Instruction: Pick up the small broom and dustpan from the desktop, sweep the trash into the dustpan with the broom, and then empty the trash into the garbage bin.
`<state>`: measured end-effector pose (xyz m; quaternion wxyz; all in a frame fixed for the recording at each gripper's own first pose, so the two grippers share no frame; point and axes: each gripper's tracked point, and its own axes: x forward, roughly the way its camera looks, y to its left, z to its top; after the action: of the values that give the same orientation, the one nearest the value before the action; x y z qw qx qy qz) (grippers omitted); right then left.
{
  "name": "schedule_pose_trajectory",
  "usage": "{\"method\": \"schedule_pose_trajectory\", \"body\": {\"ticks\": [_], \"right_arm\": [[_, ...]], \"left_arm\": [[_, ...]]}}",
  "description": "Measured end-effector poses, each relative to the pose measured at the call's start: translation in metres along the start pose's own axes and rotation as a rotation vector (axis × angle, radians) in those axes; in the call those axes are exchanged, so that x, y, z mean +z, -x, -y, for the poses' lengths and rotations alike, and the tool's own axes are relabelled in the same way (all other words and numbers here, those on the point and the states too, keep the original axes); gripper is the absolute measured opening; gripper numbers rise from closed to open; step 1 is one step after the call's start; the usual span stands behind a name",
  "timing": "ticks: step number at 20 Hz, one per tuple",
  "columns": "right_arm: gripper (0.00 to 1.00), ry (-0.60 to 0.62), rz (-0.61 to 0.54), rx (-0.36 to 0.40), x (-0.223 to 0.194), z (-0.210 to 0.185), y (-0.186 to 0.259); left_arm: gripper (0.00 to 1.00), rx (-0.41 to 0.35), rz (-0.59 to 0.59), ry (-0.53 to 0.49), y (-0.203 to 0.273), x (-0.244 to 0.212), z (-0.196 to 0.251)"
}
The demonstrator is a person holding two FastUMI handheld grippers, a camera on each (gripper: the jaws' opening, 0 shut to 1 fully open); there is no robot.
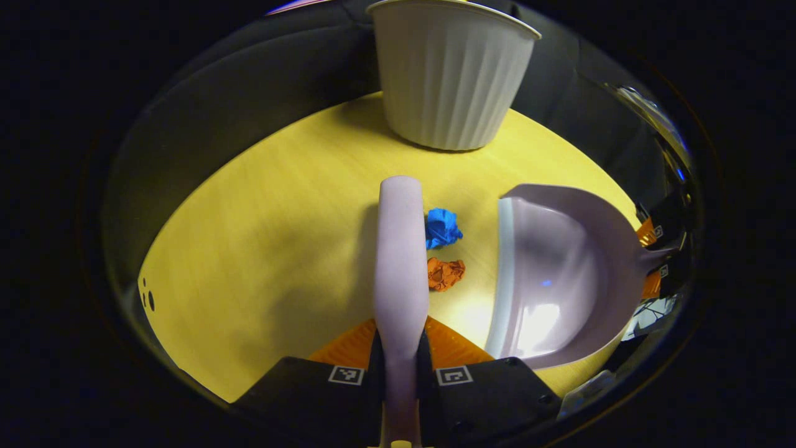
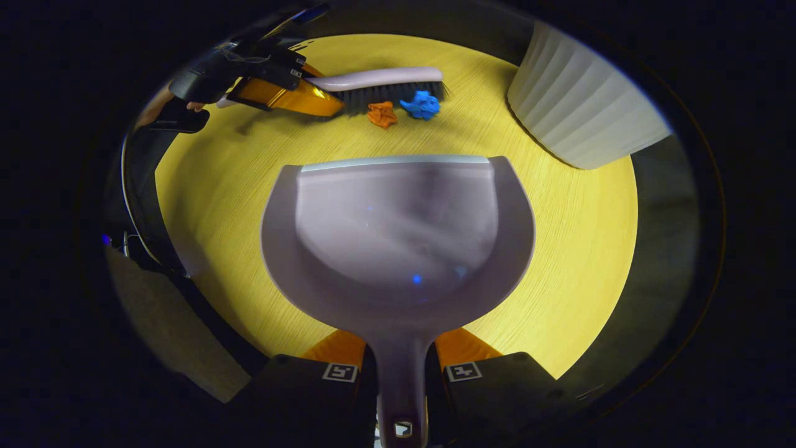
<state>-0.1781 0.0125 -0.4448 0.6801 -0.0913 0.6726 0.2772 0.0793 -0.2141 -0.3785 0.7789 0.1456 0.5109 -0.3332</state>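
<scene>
Left gripper view, left to right: the left gripper (image 1: 400,367) pinches the handle of the small broom (image 1: 400,261), both fingers pressed against it. Just beside the broom head lie a blue paper wad (image 1: 443,228) and an orange paper wad (image 1: 445,274), with a strip of bare desktop (image 1: 261,249) between them and the lip of the dustpan (image 1: 559,274). The garbage bin (image 1: 451,74) stands behind on the desktop.

Right gripper view: the right gripper (image 2: 401,373) clamps the dustpan (image 2: 398,230) by its handle, the pan's mouth facing the broom (image 2: 385,84) and both wads.

The step in hand appears to be the sweep. It is best done with the bristles kept low on the desktop, drawn in one stroke toward the pan, the pan's front edge held flush with the surface so neither wad slips beneath or rolls past a corner.

Count: one broom, one dustpan, one bin, two wads, two grippers.
</scene>
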Motion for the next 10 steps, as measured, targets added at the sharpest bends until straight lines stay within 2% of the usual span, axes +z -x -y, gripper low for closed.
{"method": "schedule_pose_trajectory", "body": {"ticks": [2, 3, 4, 5, 6, 7, 8, 10], "right_arm": [[0.37, 0.007, 0.009, 0.003, -0.001, 0.001, -0.001], [0.32, 0.009, 0.012, 0.004, -0.003, 0.001, -0.003], [0.36, 0.01, 0.018, 0.006, -0.003, 0.001, -0.003], [0.36, 0.01, 0.025, 0.007, -0.004, 0.001, -0.004], [0.32, 0.009, 0.036, 0.007, -0.004, 0.001, -0.004], [0.37, 0.004, 0.053, 0.005, -0.004, 0.001, -0.006], [0.36, -0.005, 0.07, 0.007, -0.004, -0.001, -0.007], [0.37, -0.024, 0.096, -0.001, -0.003, -0.002, -0.011]], "left_arm": [[0.28, -0.075, -0.014, 0.005, 0.0, -0.003, 0.021], [0.28, -0.105, -0.021, 0.004, 0.0, -0.003, 0.029], [0.28, -0.132, -0.023, -0.002, 0.0, -0.002, 0.037], [0.28, -0.162, -0.027, -0.008, 0.003, -0.003, 0.042], [0.28, -0.196, -0.035, -0.009, 0.005, -0.003, 0.05], [0.28, -0.226, -0.042, -0.006, 0.008, -0.005, 0.059], [0.28, -0.253, -0.048, 0.003, 0.01, -0.005, 0.067], [0.28, -0.274, -0.054, 0.027, 0.016, -0.006, 0.08]]}}
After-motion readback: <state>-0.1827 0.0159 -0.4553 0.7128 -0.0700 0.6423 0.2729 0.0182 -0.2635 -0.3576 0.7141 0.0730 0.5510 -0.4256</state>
